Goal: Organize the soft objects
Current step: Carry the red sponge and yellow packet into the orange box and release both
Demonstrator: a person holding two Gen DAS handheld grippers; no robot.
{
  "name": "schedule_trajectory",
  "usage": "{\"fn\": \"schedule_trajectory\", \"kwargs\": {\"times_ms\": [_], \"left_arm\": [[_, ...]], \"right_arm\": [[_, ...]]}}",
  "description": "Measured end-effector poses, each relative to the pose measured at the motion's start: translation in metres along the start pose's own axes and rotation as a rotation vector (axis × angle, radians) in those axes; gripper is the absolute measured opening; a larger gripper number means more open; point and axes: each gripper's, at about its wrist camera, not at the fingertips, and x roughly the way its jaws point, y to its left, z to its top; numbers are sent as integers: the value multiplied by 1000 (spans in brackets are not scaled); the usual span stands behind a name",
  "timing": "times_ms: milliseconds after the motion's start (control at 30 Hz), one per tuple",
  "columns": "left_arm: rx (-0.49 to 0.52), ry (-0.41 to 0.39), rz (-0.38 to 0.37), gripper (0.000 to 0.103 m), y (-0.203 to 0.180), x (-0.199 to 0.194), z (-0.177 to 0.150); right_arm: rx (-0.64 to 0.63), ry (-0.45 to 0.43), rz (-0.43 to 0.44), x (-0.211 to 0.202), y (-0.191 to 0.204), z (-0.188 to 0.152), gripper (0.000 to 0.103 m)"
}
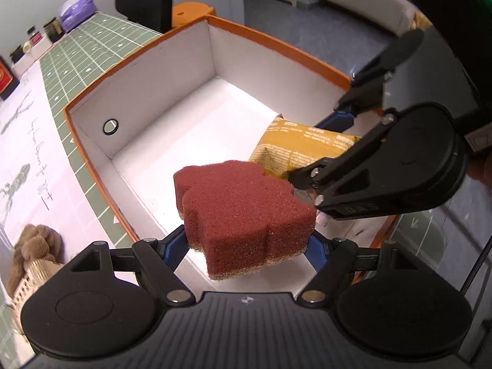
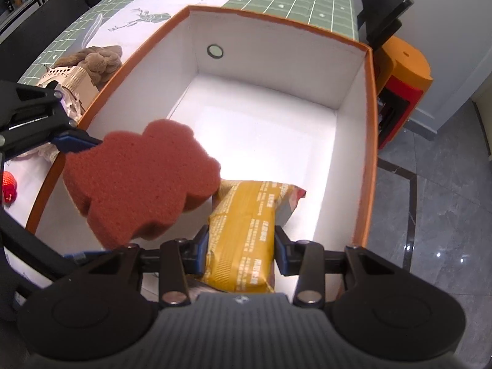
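Left wrist: one left gripper (image 1: pixel 246 243) clamped wide on one porous, lobed red sponge (image 1: pixel 243 212) above one orange-rimmed white box (image 1: pixel 172 70). Right wrist: one right gripper (image 2: pixel 241 246) pinching one crinkly yellow packet (image 2: pixel 246 240) narrowly inside box; one brown plush toy (image 2: pixel 98 58) outside.

Porous matt foam sponge (image 1: pixel 243 212), glossy, perhaps plastic, packet (image 2: pixel 243 240), smooth cardboard box (image 2: pixel 276 70)
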Motion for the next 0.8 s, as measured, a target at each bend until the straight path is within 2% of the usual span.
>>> {"fn": "schedule_trajectory", "kwargs": {"times_ms": [133,267,400,467,667,800], "left_arm": [[23,17,19,92,-2,3,2],[56,29,50,96,-8,6,2],[55,40,27,97,-5,7,4],[42,32,-4,98,-1,6,4],[47,-9,-7,100,1,-4,-1],[31,-45,-29,97,7,-21,-7]], "right_arm": [[-39,32,-18,8,7,3,41],[-41,50,-19,7,8,5,47],[-68,65,-44,8,13,3,50],[-70,56,-46,4,14,2,56],[-59,29,-66,-9,10,-1,58],[-44,12,-66,-17,8,-2,58]]}}
